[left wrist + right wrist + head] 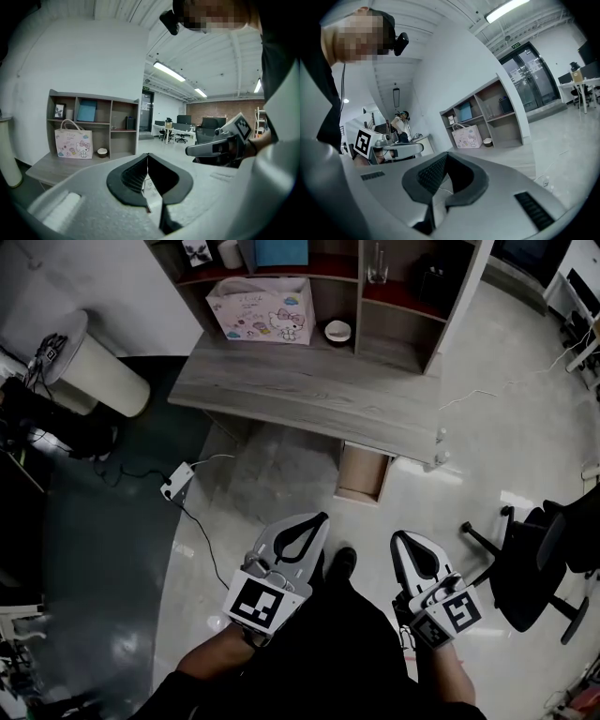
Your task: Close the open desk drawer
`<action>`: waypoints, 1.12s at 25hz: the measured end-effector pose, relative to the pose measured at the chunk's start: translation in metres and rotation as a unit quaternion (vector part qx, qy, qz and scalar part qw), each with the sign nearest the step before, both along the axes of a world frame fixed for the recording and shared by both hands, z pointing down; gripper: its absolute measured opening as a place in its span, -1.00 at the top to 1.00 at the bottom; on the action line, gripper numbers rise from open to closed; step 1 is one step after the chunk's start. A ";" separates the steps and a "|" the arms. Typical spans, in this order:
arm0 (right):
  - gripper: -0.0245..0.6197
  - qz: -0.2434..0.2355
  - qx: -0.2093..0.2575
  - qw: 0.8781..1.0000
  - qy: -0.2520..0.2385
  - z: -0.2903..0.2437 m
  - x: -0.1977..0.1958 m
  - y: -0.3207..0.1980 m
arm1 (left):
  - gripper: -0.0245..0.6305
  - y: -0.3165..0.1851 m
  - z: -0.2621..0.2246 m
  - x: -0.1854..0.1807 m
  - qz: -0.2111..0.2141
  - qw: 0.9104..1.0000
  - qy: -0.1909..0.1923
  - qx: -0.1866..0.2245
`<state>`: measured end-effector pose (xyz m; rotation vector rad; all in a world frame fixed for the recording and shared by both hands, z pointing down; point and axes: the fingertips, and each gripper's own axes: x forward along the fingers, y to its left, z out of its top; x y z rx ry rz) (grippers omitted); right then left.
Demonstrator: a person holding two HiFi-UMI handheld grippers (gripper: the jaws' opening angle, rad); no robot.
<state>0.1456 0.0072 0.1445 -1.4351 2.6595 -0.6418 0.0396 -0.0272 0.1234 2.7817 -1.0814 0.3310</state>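
Note:
The grey wooden desk (309,390) stands ahead of me, and its open drawer (363,472) sticks out from under the front edge, right of centre, showing a light wooden inside. Both grippers hang low over the floor, short of the desk. My left gripper (322,517) points toward the desk with its jaws shut and nothing between them (148,154). My right gripper (398,536) sits a little below and right of the drawer, also shut and empty (446,153). Neither touches the drawer.
A shelf unit (375,306) on the desk holds a pink cartoon bag (261,310) and a small bowl (337,330). A white round bin (94,371) stands at left, a power strip (176,482) with cables lies on the floor, and a black office chair (530,563) is at right.

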 end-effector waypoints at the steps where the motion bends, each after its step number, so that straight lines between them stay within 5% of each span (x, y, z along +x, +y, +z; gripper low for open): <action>1: 0.89 -0.003 -0.007 1.000 0.001 0.005 0.000 -0.007 | 0.90 -0.007 0.004 0.002 -0.002 1.000 -0.001 -0.004; 15: 0.89 -0.039 -0.078 0.996 0.024 0.112 -0.017 -0.089 | 0.90 -0.090 0.124 0.004 0.004 0.996 -0.018 -0.082; 28: 0.89 -0.048 -0.147 0.987 0.034 0.297 -0.033 -0.125 | 0.90 -0.120 0.297 0.011 0.060 0.990 -0.059 -0.117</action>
